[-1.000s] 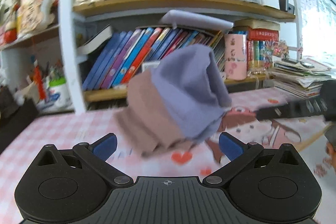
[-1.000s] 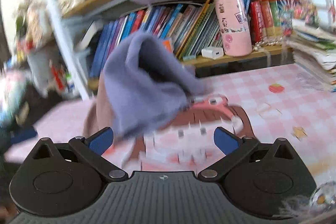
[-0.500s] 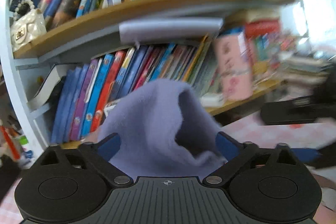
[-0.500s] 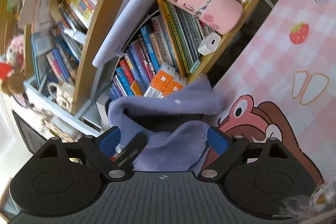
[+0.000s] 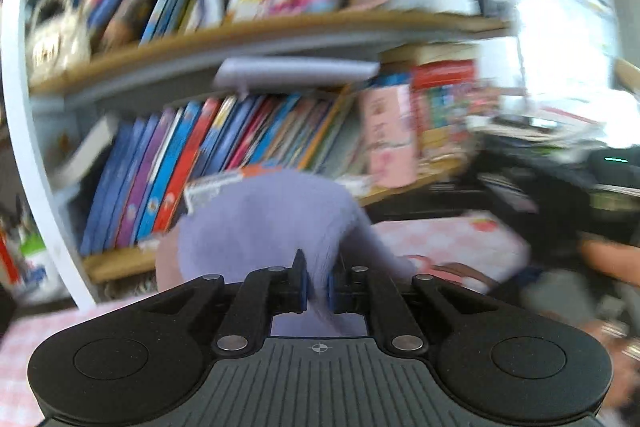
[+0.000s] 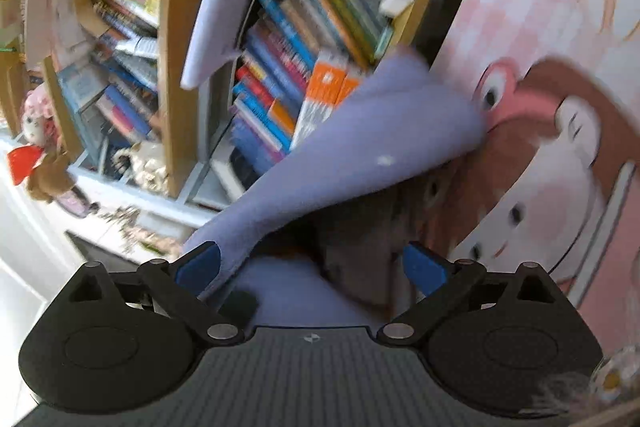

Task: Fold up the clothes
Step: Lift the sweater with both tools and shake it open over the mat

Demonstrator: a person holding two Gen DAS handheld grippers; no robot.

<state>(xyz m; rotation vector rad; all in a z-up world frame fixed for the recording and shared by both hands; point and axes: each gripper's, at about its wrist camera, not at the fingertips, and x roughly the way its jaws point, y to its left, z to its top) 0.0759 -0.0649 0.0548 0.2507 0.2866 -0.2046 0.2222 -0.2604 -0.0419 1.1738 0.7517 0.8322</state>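
Left gripper (image 5: pixel 316 283) has clenched on the purple cloth (image 5: pixel 264 223); right gripper (image 6: pixel 310 267) spread, cloth lying between its fingers.

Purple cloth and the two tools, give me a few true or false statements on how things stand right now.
1. The left tool is shut on the soft purple cloth. True.
2. The right tool is clamped on the purple cloth. False: its blue fingers stand wide apart, with cloth between them.
3. The cloth lies flat on the pink checked cartoon-print table cover. False: it is lifted and bunched.
4. A wooden bookshelf full of upright books stands behind the cloth. True.
5. A pink cylindrical case stands on the lower shelf. True.
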